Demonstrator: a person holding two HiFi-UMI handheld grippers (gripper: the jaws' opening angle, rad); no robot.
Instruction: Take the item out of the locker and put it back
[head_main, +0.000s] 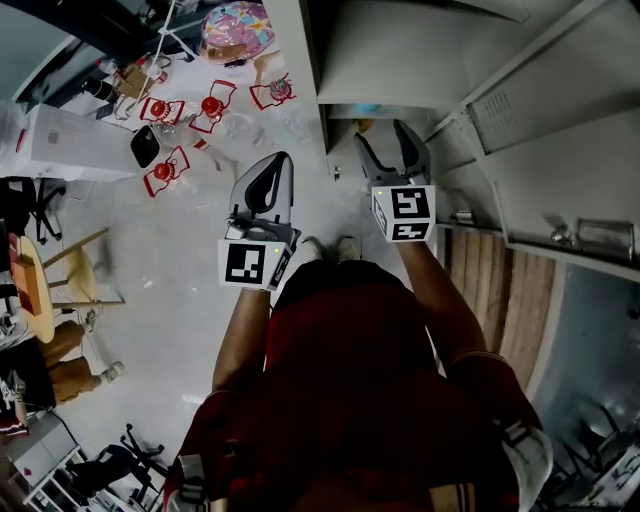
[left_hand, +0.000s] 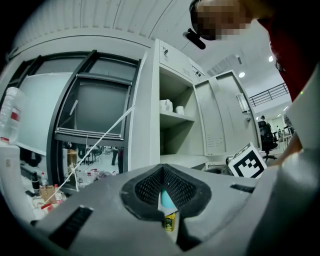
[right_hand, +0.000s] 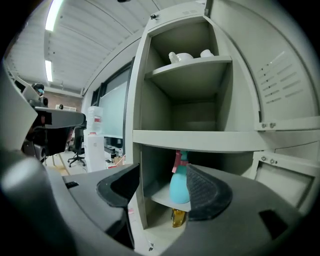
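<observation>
Status: spray bottle (right_hand: 179, 187) on locker shelf (right_hand: 161, 196), start or finish unclear; right hand-held gripper (right_hand: 162, 190) open, empty, facing it; left hand-held gripper (left_hand: 163, 172) closed, empty.

Left gripper (left_hand: 162, 172) — fingers (left_hand: 145, 189) together, open locker (left_hand: 147, 115) beyond

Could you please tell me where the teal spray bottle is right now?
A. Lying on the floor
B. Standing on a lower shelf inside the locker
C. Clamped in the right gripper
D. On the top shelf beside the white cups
B: the teal spray bottle stands upright on a lower shelf of the locker, while the right gripper has its jaws apart, not pressing on it.
</observation>
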